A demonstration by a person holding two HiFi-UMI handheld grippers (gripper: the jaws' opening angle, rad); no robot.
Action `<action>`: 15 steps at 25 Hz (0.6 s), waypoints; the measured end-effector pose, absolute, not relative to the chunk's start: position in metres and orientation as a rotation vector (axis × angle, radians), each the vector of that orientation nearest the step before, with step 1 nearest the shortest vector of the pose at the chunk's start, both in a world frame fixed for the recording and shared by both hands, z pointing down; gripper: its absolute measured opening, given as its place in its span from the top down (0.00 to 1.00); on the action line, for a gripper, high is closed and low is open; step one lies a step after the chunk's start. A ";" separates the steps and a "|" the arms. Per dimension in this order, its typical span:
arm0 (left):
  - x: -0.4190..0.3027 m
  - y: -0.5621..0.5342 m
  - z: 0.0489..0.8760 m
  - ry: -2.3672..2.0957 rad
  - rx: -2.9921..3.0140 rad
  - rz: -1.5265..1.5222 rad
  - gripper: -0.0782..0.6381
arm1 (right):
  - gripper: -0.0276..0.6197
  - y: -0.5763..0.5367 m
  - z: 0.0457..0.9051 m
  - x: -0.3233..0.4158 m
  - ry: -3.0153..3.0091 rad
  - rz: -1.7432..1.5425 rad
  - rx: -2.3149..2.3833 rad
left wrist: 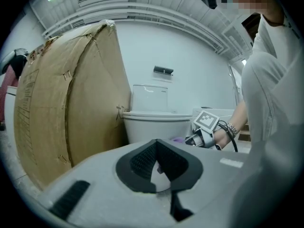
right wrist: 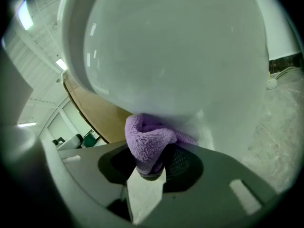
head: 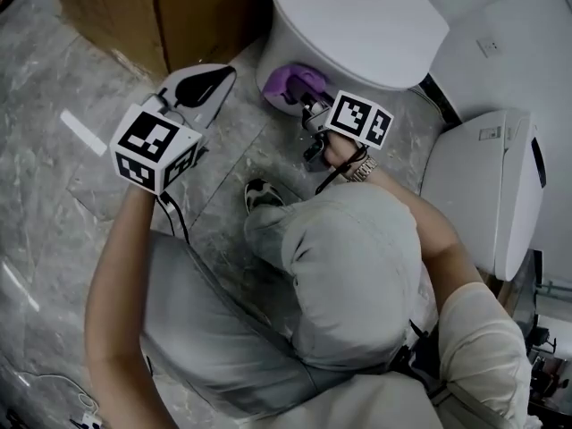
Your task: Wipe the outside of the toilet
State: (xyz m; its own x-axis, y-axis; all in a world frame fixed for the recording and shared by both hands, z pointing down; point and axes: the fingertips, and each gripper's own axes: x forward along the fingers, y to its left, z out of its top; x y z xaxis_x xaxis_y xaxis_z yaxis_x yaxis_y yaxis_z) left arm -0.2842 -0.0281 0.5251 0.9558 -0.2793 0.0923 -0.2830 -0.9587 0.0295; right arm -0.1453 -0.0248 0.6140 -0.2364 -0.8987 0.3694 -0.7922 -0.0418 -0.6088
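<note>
Purple cloth (right wrist: 149, 141) clamped in right claw (right wrist: 152, 171), pressed against toilet bowl (right wrist: 175, 56).

Dim, flat, washed-out light from overhead ceiling lights (right wrist: 23, 14). Soft glare streaks on toilet (right wrist: 171, 46). Gripper views fisheye, dark vignetted corners; cloth (right wrist: 147, 141) sharp, near foreground blurred.

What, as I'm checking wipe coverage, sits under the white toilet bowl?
A purple fluffy cloth, clamped in the right claw, touches the underside of the white ceramic toilet bowl. The contact patch behind the cloth is hidden.
</note>
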 end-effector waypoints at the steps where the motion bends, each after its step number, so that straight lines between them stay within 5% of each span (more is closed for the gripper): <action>1: -0.283 -0.028 0.523 -0.441 3.069 0.128 0.88 | 0.74 -0.023 0.605 -0.147 2.087 -1.126 -1.836; 15: -0.285 -0.018 0.509 -0.442 3.100 0.130 0.88 | 0.74 0.006 0.522 -0.168 2.184 -0.878 -1.653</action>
State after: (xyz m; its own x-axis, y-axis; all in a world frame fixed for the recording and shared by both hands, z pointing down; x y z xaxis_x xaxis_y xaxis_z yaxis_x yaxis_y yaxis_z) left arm -0.2849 -0.0178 0.5089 0.9568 -0.2789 0.0828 -0.2795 -0.9601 -0.0046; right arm -0.1681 0.0058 0.5222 -0.3160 -0.9375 0.1457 -0.7776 0.1679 -0.6060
